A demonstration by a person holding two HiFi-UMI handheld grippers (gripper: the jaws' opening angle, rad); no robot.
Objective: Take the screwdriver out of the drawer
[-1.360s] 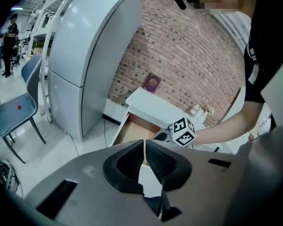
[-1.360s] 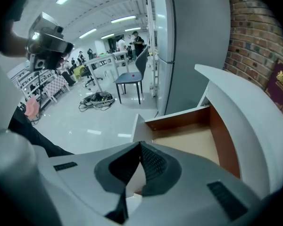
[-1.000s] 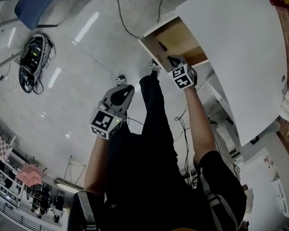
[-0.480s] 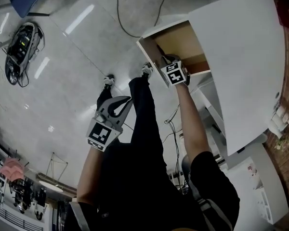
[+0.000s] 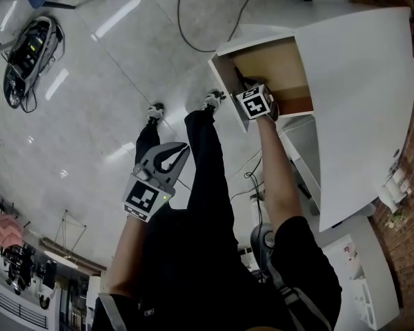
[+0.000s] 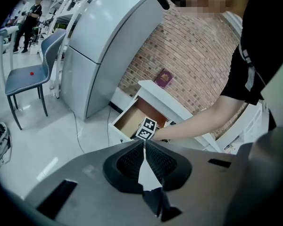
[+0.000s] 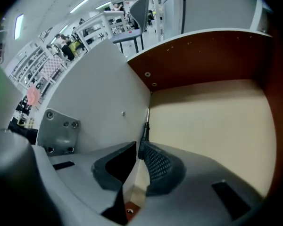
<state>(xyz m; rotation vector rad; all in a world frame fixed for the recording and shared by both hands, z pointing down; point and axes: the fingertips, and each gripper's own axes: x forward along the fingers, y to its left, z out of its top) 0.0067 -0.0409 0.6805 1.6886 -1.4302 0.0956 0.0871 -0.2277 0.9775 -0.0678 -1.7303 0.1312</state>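
The open wooden drawer juts from a white cabinet. My right gripper reaches down into it at its front left corner. In the right gripper view the screwdriver, black handle and thin metal shaft, lies along the drawer's left wall. My right gripper is shut on the handle's near end, which sits between the two pad tips. The drawer floor is bare beside it. My left gripper hangs shut and empty over the person's legs, well away from the drawer; its pads meet.
The white cabinet top spreads to the right of the drawer. Cables and a bundle of gear lie on the tiled floor. A blue chair and a tall grey cabinet stand farther off.
My right gripper has gone deeper into the drawer's front corner. The left gripper has stayed over the legs.
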